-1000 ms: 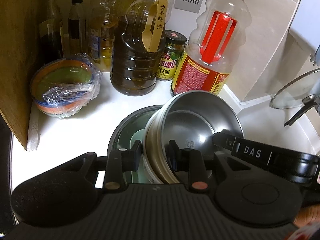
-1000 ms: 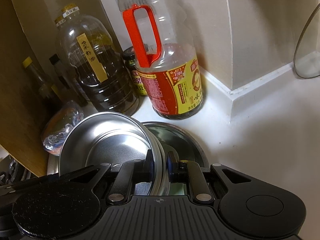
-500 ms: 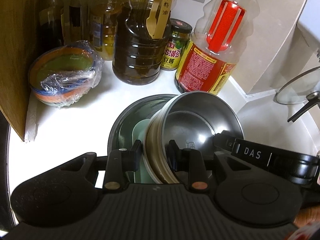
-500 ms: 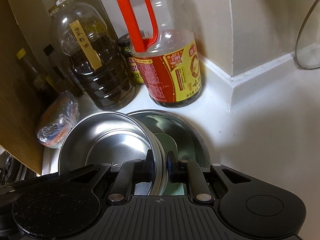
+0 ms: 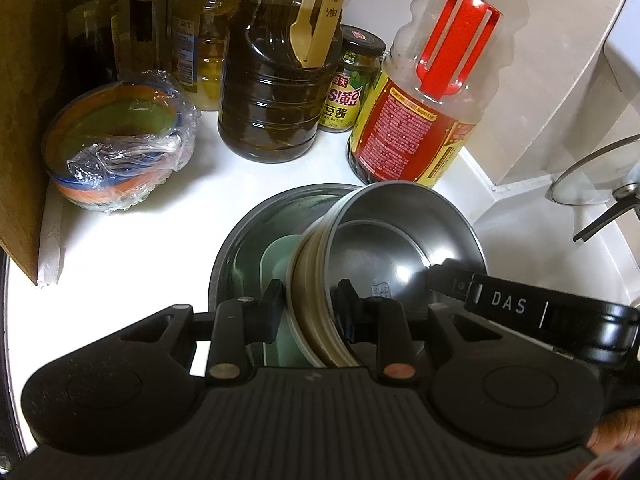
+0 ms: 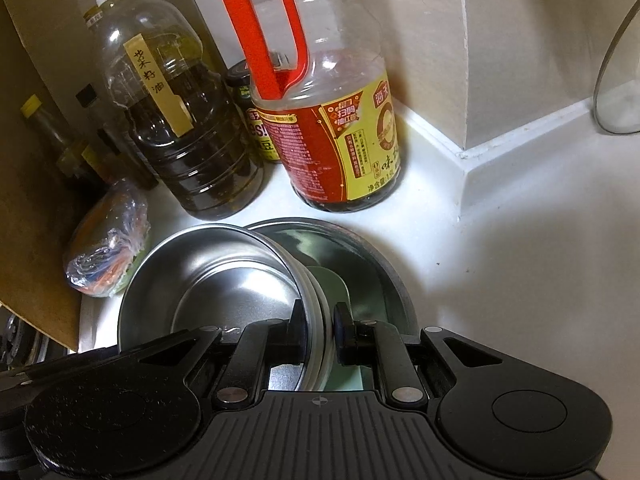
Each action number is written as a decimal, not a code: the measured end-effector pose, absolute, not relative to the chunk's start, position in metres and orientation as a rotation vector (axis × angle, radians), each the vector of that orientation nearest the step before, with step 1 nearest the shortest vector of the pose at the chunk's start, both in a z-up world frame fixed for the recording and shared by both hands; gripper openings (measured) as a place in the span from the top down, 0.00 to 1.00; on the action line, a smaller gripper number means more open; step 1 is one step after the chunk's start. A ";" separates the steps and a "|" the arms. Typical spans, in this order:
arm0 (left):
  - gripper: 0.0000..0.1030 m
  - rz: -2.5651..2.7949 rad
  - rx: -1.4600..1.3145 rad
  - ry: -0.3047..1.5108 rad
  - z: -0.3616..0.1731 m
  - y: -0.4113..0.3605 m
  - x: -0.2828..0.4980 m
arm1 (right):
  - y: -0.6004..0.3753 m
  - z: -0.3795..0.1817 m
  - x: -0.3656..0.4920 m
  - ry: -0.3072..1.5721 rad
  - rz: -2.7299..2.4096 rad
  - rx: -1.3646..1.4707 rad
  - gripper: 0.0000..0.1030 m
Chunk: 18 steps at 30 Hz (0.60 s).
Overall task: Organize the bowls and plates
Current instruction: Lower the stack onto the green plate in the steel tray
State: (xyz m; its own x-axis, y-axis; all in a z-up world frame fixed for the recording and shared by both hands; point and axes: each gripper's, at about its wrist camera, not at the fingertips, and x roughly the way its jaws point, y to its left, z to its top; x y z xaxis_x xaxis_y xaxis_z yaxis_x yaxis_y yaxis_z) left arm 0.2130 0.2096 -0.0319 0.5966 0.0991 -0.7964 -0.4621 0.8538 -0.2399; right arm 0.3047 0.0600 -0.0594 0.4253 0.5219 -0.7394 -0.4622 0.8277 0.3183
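Both tools, left (image 5: 308, 302) and right (image 6: 318, 318), clamped on stacked steel bowls (image 5: 400, 240) above white counter (image 6: 520, 240) in tiled corner.

"DAS" on right gripper (image 5: 508, 304), "菜籽油" on oil jug (image 5: 276, 92)

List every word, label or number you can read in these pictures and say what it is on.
"菜籽油": handwritten strip on the dark oil jug.
"DAS": white letters on the right hand-held gripper, seen from the left wrist.
"豆酱": label of the small jar; the print under it is too blurred.
"净含量": bottom of the red-handled bottle label; the rest is too small to read.
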 end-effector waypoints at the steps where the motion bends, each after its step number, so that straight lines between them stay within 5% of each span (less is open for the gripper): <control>1: 0.75 0.337 -0.456 0.878 -0.032 0.210 0.213 | 0.059 -0.059 0.305 0.954 0.619 0.074 0.86; 18: 0.76 0.338 -0.430 0.822 -0.018 0.209 0.203 | 0.052 -0.059 0.302 0.935 0.678 0.093 0.81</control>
State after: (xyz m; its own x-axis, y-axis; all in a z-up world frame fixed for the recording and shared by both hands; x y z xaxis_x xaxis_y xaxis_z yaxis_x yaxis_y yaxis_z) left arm 0.2033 0.2095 -0.0184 0.6358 0.1229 -0.7620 -0.4486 0.8622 -0.2353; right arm 0.3021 0.0521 -0.0594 0.4045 0.5749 -0.7113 -0.4969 0.7911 0.3568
